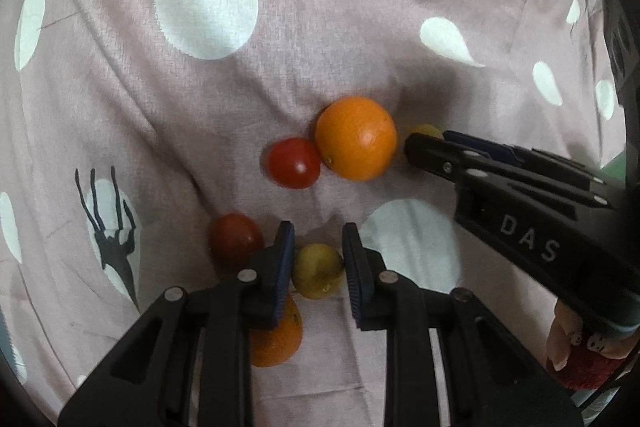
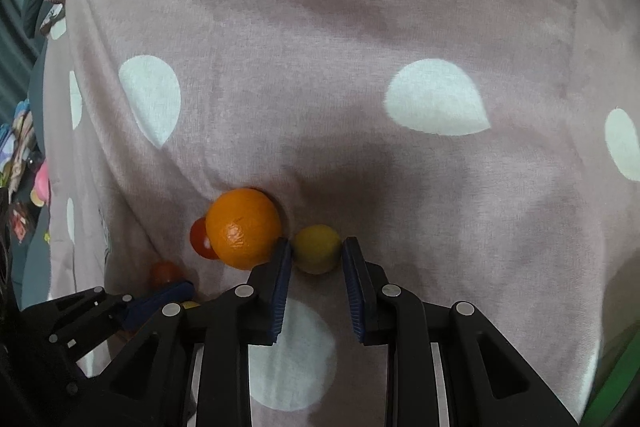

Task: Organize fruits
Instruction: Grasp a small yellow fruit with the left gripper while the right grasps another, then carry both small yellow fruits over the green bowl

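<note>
Fruit lies on a pink cloth with white spots [image 1: 320,27]. In the left wrist view my left gripper [image 1: 318,247] has its jaws on both sides of a yellow lemon [image 1: 318,271], touching it. A dark red tomato [image 1: 234,239] lies left of it and a half-hidden orange [image 1: 280,339] sits under the left finger. Farther off are a big orange [image 1: 356,139] and a red tomato [image 1: 294,163]. My right gripper [image 2: 316,247] has its jaws on both sides of a second yellow lemon [image 2: 316,253] beside the big orange [image 2: 242,227]; the lemon sits at the fingertips.
The cloth is wrinkled, with a black deer print [image 1: 108,227] at the left. The cloth's edge and colourful clutter [image 2: 24,163] show at the far left of the right wrist view. A hand in a red sleeve [image 1: 576,347] holds the right gripper.
</note>
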